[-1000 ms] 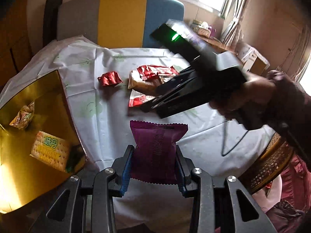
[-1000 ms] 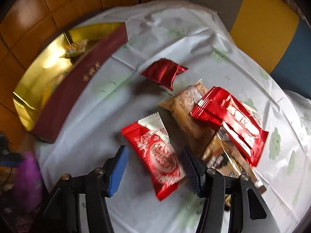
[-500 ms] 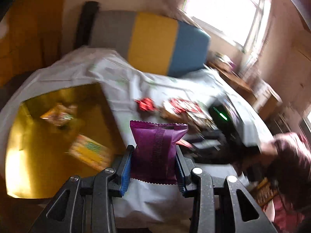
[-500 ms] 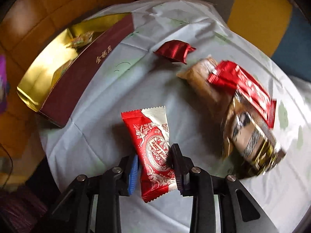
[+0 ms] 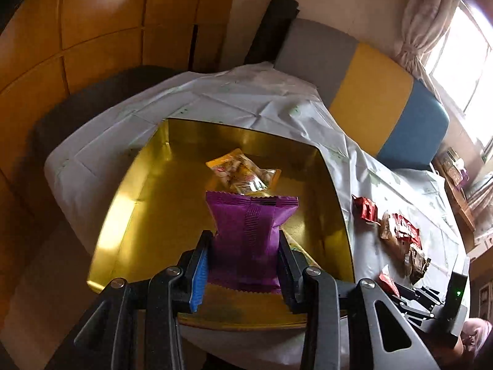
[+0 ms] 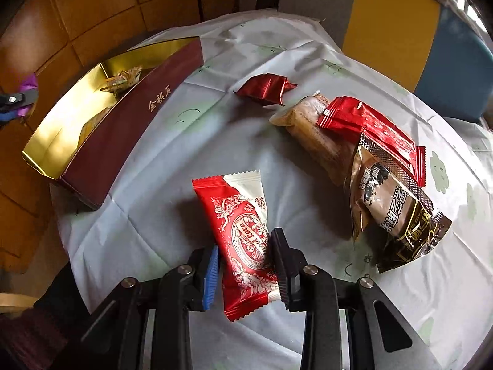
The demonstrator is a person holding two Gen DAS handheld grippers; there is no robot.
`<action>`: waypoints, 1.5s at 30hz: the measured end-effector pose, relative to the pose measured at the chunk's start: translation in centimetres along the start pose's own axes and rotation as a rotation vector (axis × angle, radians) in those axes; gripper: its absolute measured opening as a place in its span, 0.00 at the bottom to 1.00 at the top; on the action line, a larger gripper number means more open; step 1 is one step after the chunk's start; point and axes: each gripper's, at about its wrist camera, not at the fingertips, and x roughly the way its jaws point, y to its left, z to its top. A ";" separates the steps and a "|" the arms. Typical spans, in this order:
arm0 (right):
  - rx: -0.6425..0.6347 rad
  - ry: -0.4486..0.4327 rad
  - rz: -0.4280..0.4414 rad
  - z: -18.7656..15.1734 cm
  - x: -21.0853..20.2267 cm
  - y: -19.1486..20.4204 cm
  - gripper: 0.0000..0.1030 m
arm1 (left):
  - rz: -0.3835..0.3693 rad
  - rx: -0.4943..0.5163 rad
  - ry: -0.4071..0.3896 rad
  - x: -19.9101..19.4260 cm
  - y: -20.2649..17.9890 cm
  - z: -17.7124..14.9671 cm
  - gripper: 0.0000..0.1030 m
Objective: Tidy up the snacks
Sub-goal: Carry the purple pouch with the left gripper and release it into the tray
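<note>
Left tongs [image 5: 243,262] clamped on a purple snack packet [image 5: 249,240], held upright above the near part of the gold-lined box [image 5: 129,215]. Inside the box already: a yellow snack bag [image 5: 243,172] toward the far wall, plus a pale biscuit pack [image 5: 300,251] peeking out just right of the purple packet. Box standing at the left edge of the worktop [image 6: 185,141], maroon outer wall [image 6: 135,123] facing the loose snacks.

Right tongs [image 6: 245,265] closed around the lower half of a red-and-white candy packet [image 6: 240,231]; whether lifted or lying on the cloth, hard to tell. Waiting near the worktop's right side: a dark red foil packet [image 6: 265,91], a tan biscuit sleeve [image 6: 311,132] with a red wrapper [image 6: 369,132] lying across it, and a brown-and-gold pouch [image 6: 397,212] touching both.

Step in hand, by the look of it: dropping the purple packet into the box. To do it well:
- Lower toward bare gold floor on the left of the box, away from the yellow bag and biscuit pack, to avoid stacking.
- Tip the packet flat before spreading the tongs; released upright, likely to topple against a wall.
- Open fully and lift straight up, since crimped foil edges can catch on the pads.
- Hold the right tongs back until the left side clears the box, to avoid a clash over the rim.
</note>
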 end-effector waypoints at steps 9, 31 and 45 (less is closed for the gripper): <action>0.026 -0.016 -0.001 -0.4 -0.4 -0.2 0.33 | -0.048 0.024 0.065 4.8 -3.5 1.7 0.39; 0.070 -0.055 -0.031 -0.8 -0.5 0.2 0.33 | -0.004 0.032 0.063 6.9 -4.8 1.6 0.52; 0.103 -0.092 -0.054 -1.2 -0.8 0.5 0.33 | 0.052 0.091 -0.106 -2.3 -4.2 -1.0 0.52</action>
